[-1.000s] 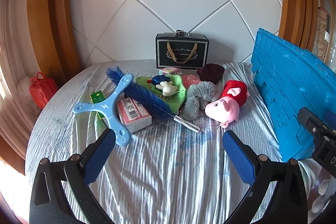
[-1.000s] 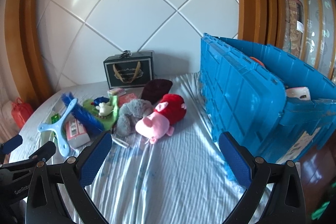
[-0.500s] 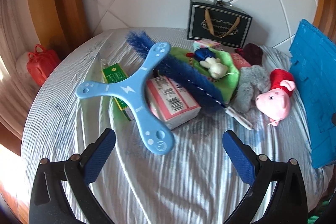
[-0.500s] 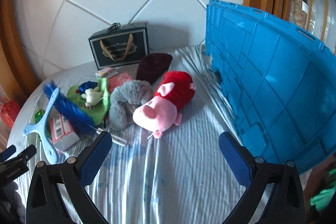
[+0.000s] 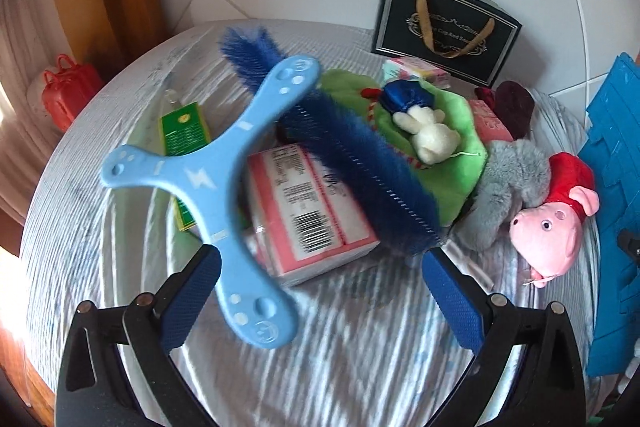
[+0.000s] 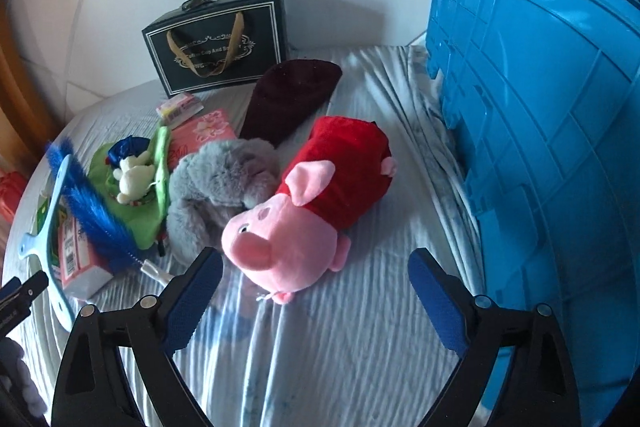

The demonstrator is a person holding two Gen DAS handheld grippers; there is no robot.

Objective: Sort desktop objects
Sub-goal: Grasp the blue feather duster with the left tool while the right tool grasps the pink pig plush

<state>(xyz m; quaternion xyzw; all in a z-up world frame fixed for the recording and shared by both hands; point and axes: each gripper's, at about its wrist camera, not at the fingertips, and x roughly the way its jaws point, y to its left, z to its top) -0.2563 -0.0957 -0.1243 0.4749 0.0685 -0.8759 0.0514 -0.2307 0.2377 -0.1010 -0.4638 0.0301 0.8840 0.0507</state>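
Note:
My left gripper (image 5: 320, 291) is open and empty, its jaws standing either side of the near arm of a light-blue three-armed boomerang (image 5: 224, 183), which lies over a pink-and-white box (image 5: 308, 215) and a green packet (image 5: 186, 135). A blue bristle brush (image 5: 348, 155) crosses a green plush (image 5: 440, 163) with a small white bunny (image 5: 430, 139). My right gripper (image 6: 316, 291) is open and empty, just short of a pink pig plush in red (image 6: 304, 215). A grey plush (image 6: 220, 187) lies to the left of the pig plush.
A big blue plastic crate (image 6: 540, 147) stands on the right. A black gift box (image 6: 220, 43) stands at the back by the white wall. A maroon pouch (image 6: 288, 99), a pink packet (image 6: 204, 131) and a red case (image 5: 68, 95) off the left edge are nearby.
Both grippers have moved forward and down toward the pile. The left one closed in on the boomerang, the right one on the pig plush. Both remain open.

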